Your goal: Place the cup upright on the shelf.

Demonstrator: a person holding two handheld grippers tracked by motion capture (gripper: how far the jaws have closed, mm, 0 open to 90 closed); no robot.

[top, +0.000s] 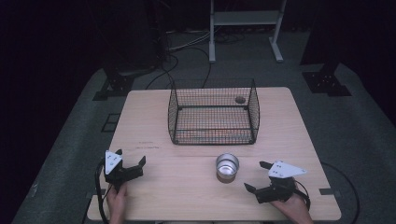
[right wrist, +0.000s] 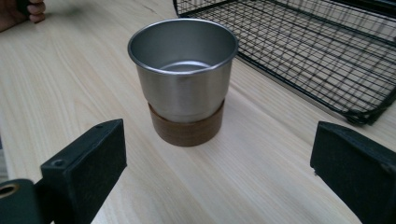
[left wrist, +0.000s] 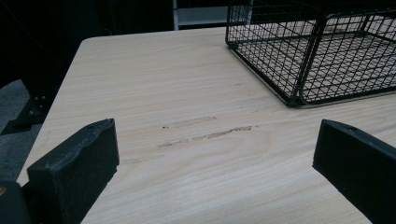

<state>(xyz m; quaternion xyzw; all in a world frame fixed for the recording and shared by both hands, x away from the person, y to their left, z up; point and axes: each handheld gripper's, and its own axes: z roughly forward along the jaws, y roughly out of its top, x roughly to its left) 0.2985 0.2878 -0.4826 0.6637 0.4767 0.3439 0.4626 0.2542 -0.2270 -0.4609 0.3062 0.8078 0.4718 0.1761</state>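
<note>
Both grippers, left (top: 131, 157) and right (top: 255, 176), rest on the table (top: 154, 126), jaws spread (grasping nothing); cup (top: 227, 167) stands before basket (top: 213, 112).

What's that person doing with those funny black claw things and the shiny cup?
A person sits at a wooden table holding tongs in each hand. Both are open and holding nothing. The right tongs point at a shiny metal cup with a brown base, which stands upright and empty in front of a black wire basket. The left tongs rest over bare table, off to the side. Nothing has been picked up yet.
</note>
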